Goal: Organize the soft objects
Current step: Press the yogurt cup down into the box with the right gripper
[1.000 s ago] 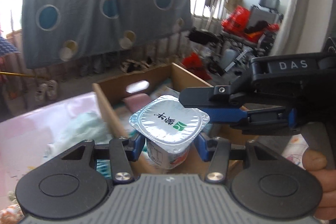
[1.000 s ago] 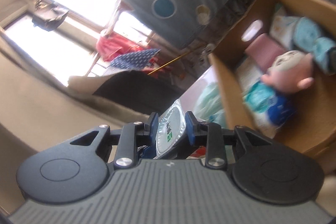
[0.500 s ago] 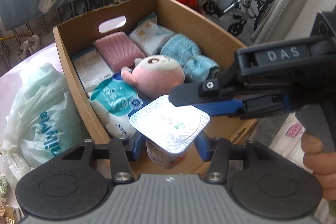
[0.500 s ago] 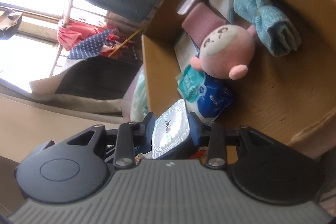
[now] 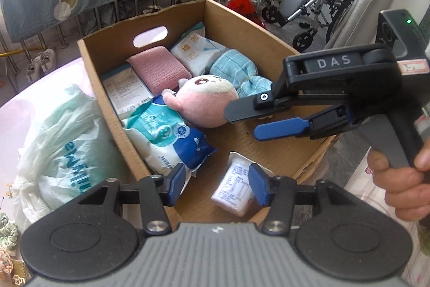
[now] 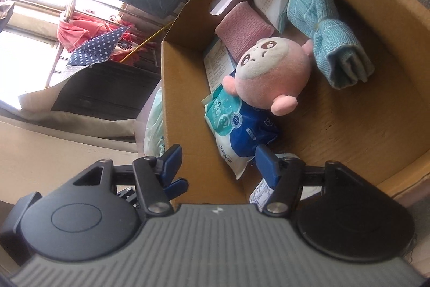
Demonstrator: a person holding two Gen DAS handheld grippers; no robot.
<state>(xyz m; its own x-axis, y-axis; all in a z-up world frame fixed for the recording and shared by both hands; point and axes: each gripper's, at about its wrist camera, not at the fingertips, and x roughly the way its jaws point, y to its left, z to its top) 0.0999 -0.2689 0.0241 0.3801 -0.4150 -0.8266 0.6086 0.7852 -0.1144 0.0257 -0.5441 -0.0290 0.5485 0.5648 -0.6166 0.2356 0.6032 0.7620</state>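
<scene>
Left gripper (image 5: pixel 216 186): jaws spread above the near end of the cardboard box (image 5: pixel 271 42), pads clear of everything. The yogurt cup (image 5: pixel 233 188) lies on its side on the box floor below them, partly covered by the right-hand pad, its lid turned away. Right gripper (image 5: pixel 247 120): jaws opening, nothing between them, held over the box floor by a hand (image 5: pixel 403 179) cut off at the frame edge. In the right wrist view this gripper (image 6: pixel 216 166) straddles the box's near corner (image 6: pixel 204 174), and only a printed sliver of the cup (image 6: pixel 260 191) shows beside one finger.

Contents of the box, counted: one pink plush doll (image 5: pixel 204 101); one rolled blue towel (image 5: pixel 236 74); one pink folded cloth (image 5: pixel 158 69); one blue-and-white wipes pack (image 5: pixel 166 136); one white tissue pack (image 5: pixel 196 50); one flat printed packet (image 5: pixel 126 90), half buried under its neighbours; one cup. Outside, against the left wall, sits one pale green plastic bag (image 5: pixel 64 149), its lettering upside down and only partly legible.
</scene>
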